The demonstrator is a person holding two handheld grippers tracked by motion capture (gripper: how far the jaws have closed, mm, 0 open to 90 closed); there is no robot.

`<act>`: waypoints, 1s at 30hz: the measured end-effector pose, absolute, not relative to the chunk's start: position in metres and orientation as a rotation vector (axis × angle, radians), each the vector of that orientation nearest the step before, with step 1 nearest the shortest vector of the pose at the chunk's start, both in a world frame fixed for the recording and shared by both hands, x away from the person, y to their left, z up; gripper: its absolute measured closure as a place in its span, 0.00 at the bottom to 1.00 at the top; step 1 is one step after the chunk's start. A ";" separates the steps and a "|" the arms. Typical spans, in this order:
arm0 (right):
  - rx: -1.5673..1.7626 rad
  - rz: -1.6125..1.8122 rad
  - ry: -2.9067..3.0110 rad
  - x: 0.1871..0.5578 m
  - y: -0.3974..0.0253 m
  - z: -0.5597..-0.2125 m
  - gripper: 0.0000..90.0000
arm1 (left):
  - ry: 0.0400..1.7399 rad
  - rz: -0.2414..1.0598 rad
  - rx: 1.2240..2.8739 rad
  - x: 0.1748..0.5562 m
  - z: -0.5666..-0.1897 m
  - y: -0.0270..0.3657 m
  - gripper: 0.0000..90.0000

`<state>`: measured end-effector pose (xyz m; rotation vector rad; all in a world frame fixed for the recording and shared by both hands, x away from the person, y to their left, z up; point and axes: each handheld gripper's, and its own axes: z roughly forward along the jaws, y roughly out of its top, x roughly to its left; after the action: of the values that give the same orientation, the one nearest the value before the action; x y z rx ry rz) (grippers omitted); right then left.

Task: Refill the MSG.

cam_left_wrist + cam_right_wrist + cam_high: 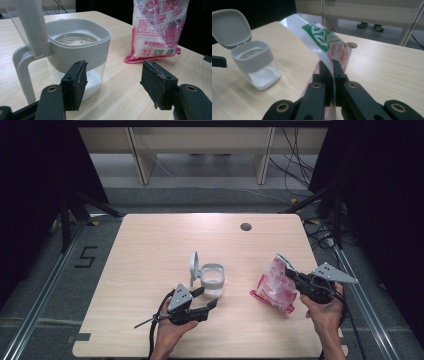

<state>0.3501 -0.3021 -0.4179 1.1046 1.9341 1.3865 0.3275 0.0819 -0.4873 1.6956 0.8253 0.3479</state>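
Sugar bag (275,285), pinched at top by our R hand-held gripper (296,279), sits at 3 o'clock of open canister (211,280); L hand-held gripper (210,301) spread, nearer canister.

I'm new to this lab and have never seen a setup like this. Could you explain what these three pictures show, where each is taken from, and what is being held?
No robot here: a person holds a hand tool with two black fingers in each hand. The high view looks down on a pale wooden table from above the person. The other two pictures come from small cameras riding on the tools, looking along their fingers.

On the table stands a clear plastic container with a grey collar and open hinged lid, with some white powder in the bottom. Beside it is a pink and white printed plastic bag of white granules.

The left gripper is open, its fingers close in front of the container and not gripping it. The right gripper is shut on the bag's top edge, holding it upright, with the bottom apparently resting on the table.
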 end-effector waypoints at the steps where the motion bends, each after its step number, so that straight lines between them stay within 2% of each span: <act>1: 1.150 1.390 1.943 0.348 -0.301 -0.418 1.00 | 0.825 0.351 1.700 0.327 -0.487 0.083 0.40; 30: 1.243 1.249 1.917 0.355 -0.314 -0.443 1.00 | 0.879 0.405 1.678 0.330 -0.486 0.116 0.40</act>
<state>0.3548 -0.3140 -0.4426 1.2429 1.9170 1.2491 0.3304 0.1157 -0.4857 1.6780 0.8788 0.4052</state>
